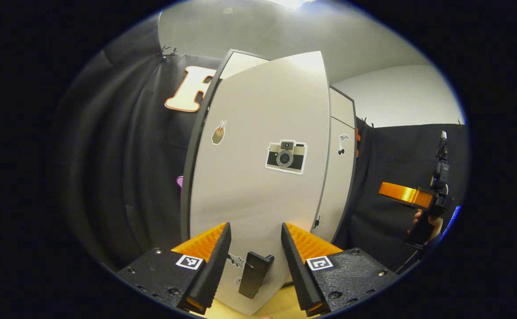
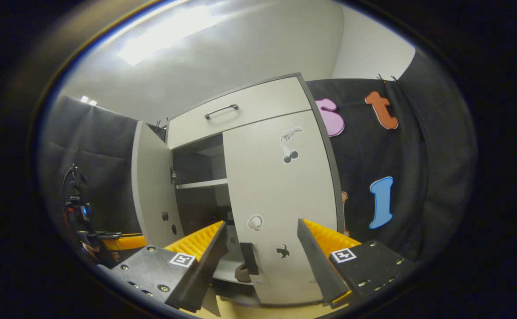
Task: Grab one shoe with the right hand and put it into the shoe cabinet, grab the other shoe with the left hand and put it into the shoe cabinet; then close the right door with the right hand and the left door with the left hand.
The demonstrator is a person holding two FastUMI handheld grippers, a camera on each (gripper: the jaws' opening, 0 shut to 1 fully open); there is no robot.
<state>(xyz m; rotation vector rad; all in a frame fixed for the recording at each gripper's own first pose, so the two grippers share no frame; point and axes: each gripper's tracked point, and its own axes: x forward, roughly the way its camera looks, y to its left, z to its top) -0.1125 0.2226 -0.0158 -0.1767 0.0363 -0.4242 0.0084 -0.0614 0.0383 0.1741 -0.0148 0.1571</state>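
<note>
Left claw [image 1: 255, 239] is sitting wide open right in front of the left door [image 1: 258, 177], fingers spread to either side of the dark handle [image 1: 254, 274] low on that door. The handle is hanging in the gap between the fingers and neither one is touching it. The door itself is standing partly open, angled toward the camera, with a camera sticker [image 1: 286, 156] about midway up it. Past its far edge the right door [image 1: 340, 177] is showing as a narrow strip, and off to the right a hand [image 1: 426, 223] is holding the other claw, which is hanging in the air well apart from the shoe cabinet [image 1: 240, 62].

In the right gripper view the right claw [image 2: 262, 239] is also spread open, gripping nothing, pointing at the lower part of the right door [image 2: 280, 199], which is looking shut flush under the drawer [image 2: 240, 110]. That door's handle [image 2: 249, 258] is sitting between the fingers, no contact. The left door [image 2: 152, 186] is swung out, showing a shelf [image 2: 201, 183] inside. Something brownish [image 2: 242, 274] is peeking out low in the cabinet, probably a shoe, but it's too hidden to say for sure.
</note>
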